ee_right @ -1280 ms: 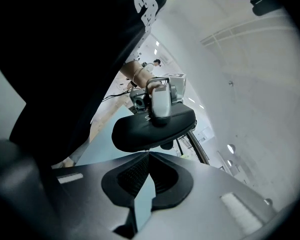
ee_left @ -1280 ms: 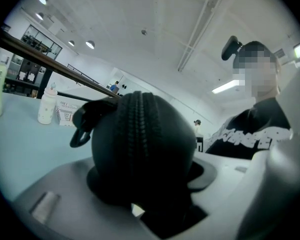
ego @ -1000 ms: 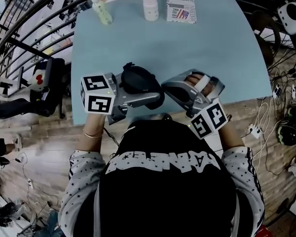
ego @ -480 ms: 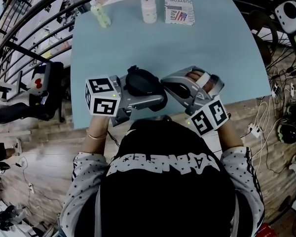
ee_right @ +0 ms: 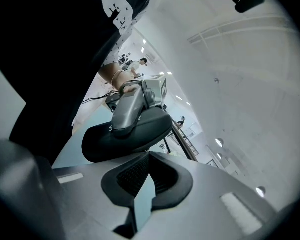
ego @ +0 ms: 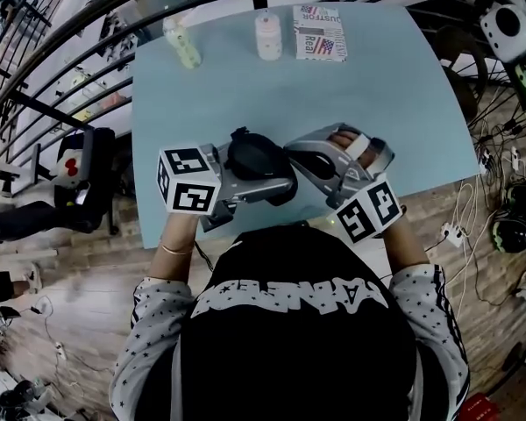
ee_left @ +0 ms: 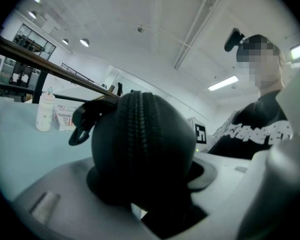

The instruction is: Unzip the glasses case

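The black oval glasses case (ego: 256,154) is held above the near part of the blue table (ego: 377,86). My left gripper (ego: 279,181) is shut on it. In the left gripper view the case (ee_left: 140,149) fills the space between the jaws, its zipper running over the rounded end and a black loop (ee_left: 81,129) hanging at its left. My right gripper (ego: 294,154) is shut, its tips close against the case's right end. In the right gripper view the pads (ee_right: 135,171) meet, with no thing showing between them. The case (ee_right: 125,140) lies just beyond, under the left gripper (ee_right: 132,109).
Along the table's far edge stand a pale green bottle (ego: 182,32), a white bottle (ego: 268,24) and a printed box (ego: 320,22). A dark curved railing (ego: 88,33) arcs round the far side. Cables and devices (ego: 508,209) lie on the floor at right.
Both grippers, with the case between them, have moved a little further in over the table. The left grip is unchanged and the right gripper stays shut.
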Demonstrator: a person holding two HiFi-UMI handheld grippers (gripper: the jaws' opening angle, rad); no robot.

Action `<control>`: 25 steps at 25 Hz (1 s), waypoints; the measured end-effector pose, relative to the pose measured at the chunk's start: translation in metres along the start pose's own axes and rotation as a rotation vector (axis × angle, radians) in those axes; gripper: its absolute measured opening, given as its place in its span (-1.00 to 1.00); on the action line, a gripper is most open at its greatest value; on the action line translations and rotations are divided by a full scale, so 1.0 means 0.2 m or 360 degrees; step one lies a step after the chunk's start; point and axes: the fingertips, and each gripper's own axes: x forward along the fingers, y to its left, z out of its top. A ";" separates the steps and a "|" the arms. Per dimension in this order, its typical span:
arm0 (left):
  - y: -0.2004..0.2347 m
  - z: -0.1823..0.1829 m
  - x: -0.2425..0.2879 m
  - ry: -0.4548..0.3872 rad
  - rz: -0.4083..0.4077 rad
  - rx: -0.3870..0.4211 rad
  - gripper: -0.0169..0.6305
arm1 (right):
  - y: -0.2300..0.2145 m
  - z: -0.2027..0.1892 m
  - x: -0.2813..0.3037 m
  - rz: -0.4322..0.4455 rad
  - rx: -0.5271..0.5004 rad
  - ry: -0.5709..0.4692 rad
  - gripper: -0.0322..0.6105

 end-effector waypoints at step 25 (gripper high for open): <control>0.04 0.07 0.00 0.0083 -0.0109 0.0097 -0.95 | -0.23 0.04 0.06 -0.0139 -0.0027 0.0081 -0.88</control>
